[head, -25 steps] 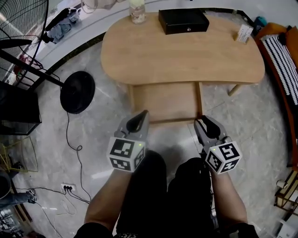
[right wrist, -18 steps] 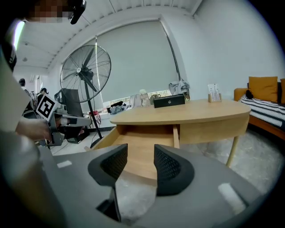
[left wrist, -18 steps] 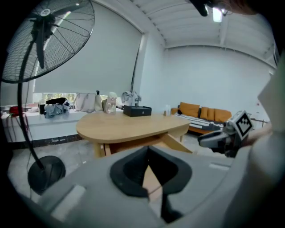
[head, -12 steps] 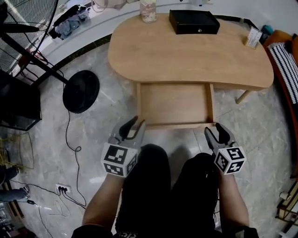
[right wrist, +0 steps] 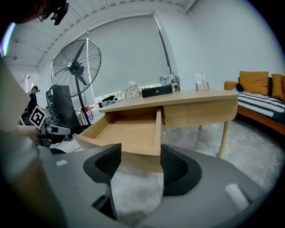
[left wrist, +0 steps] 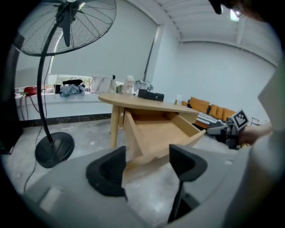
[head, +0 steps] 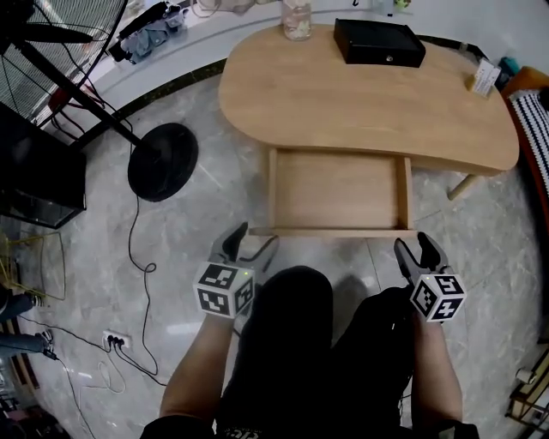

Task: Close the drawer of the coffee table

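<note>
Lowered left gripper [head: 253, 242], right gripper [head: 413, 244] opening empty, drawer [head: 339, 189] crosswise, probably facing person [head: 292, 343]

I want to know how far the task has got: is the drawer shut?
No, the drawer stands pulled out from under the table, with its wooden bottom in plain view.

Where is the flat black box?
In the head view, the black box lies at the far edge of the wooden table, right of a clear jar.
</note>
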A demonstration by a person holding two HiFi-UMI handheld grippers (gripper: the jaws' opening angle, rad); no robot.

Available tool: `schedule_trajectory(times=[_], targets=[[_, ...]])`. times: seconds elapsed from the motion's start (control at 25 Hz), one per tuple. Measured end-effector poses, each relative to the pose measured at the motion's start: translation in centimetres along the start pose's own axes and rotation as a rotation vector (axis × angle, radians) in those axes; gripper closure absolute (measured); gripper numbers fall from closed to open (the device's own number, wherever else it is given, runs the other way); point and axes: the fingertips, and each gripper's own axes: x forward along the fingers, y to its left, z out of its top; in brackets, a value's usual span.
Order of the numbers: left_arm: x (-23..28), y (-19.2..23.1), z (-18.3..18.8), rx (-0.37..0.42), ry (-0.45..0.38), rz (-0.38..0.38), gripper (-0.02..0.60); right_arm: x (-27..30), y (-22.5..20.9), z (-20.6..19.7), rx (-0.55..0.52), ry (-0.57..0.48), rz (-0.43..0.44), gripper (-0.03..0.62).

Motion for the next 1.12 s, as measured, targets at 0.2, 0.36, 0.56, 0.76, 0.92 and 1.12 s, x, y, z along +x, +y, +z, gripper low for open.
schedule_trajectory(times=[0.2,0.36,0.56,0.76,0.92,1.12], targets=[[0.8,0.1,-1.1,0.041,0.025,-0.007,0.273,-0.1,-0.2,0.0,-0.027,-0.014,-0.009,0.316],[1.5,0.6,-1.4,0.079,0.031,-0.006,0.29,-0.3,-1.2,-0.6,-0.019,-0.022,-0.062,0.307],[2.0,1.2,-1.3,0.101,0.02,-0.022,0.298,1.4,-2.0,-2.5,0.036,0.017,-0.041,0.304],[1.7,0.9,-1.6,0.147,0.02,-0.004,0.307,2.5,-1.6,-2.2,-0.002,0.035,-0.012,0.33],[1.3,1.0,-1.8,0.16,0.013,0.035,0.323,2.4,-1.6,-2.1,-0.01,0.035,-0.006,0.338],[1.4,1.1,-1.5,0.18,0.007,0.067,0.341,2.3,-1.5,-2.0,-0.007,0.028,-0.017,0.341]])
